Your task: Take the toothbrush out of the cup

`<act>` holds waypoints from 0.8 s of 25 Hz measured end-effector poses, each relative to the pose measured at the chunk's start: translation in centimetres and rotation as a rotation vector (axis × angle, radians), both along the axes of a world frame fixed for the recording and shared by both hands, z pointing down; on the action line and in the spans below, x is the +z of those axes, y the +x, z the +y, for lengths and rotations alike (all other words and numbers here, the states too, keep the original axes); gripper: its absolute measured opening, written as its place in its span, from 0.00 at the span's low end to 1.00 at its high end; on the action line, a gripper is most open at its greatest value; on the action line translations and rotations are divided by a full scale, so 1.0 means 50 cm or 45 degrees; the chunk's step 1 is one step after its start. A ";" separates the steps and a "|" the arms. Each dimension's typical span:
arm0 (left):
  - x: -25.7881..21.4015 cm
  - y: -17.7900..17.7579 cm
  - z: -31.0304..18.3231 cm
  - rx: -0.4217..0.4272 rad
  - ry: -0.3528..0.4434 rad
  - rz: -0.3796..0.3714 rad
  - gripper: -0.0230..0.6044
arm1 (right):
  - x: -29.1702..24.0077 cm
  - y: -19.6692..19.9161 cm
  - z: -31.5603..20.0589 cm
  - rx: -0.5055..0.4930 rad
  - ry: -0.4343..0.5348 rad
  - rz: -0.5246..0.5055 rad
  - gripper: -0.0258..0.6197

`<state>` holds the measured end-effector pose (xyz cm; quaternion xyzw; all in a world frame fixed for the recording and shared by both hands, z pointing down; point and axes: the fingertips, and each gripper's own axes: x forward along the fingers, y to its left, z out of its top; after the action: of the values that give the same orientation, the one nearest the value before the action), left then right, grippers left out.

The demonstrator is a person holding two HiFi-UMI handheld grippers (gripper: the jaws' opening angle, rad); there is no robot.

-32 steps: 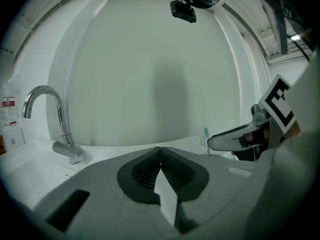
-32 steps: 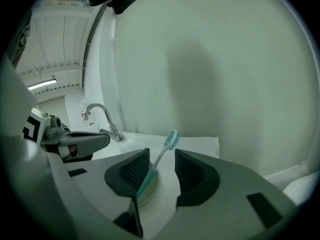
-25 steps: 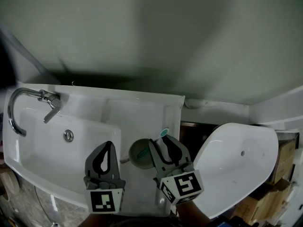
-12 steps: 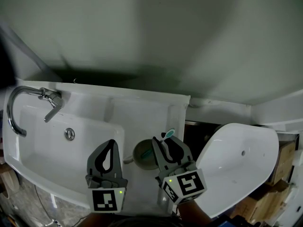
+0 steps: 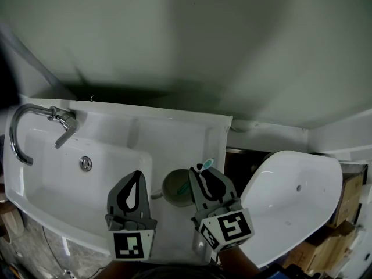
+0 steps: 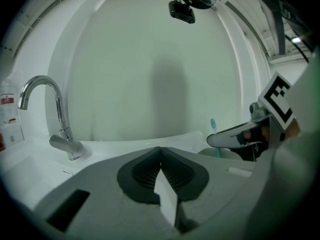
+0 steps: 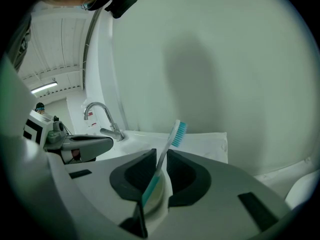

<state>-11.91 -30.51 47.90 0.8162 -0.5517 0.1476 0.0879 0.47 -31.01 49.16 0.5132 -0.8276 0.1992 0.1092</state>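
A white toothbrush point(image 5: 206, 165) with teal bristles stands tilted in a pale green cup point(image 5: 176, 188) on the sink's right ledge. My right gripper point(image 5: 202, 173) reaches over the cup's right rim. In the right gripper view the toothbrush point(image 7: 172, 136) handle rises between the jaws of that gripper point(image 7: 161, 151). The jaws have just been closing and stand narrow around the handle, with a slim gap still showing beside it. The cup point(image 7: 159, 196) shows pale below. My left gripper point(image 5: 136, 176) hovers left of the cup, shut and empty, its tips point(image 6: 160, 149) meeting.
A white sink point(image 5: 58, 179) with a chrome faucet point(image 5: 35, 127) lies to the left. A loose white oval basin point(image 5: 290, 202) leans at the right, with cardboard boxes point(image 5: 351, 196) beyond it. A pale wall rises right behind the sink.
The right gripper's jaws have drawn in around the toothbrush handle. Both grippers have kept their places, and the cup and toothbrush have not moved.
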 end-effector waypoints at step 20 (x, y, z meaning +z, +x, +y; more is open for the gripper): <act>-0.044 0.026 0.046 -0.013 0.042 -0.004 0.06 | -0.057 0.022 0.039 0.000 0.087 -0.014 0.09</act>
<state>-10.59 -28.23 45.68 0.8145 -0.5583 0.1390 0.0743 1.55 -29.04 46.30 0.5154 -0.8346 0.1736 0.0871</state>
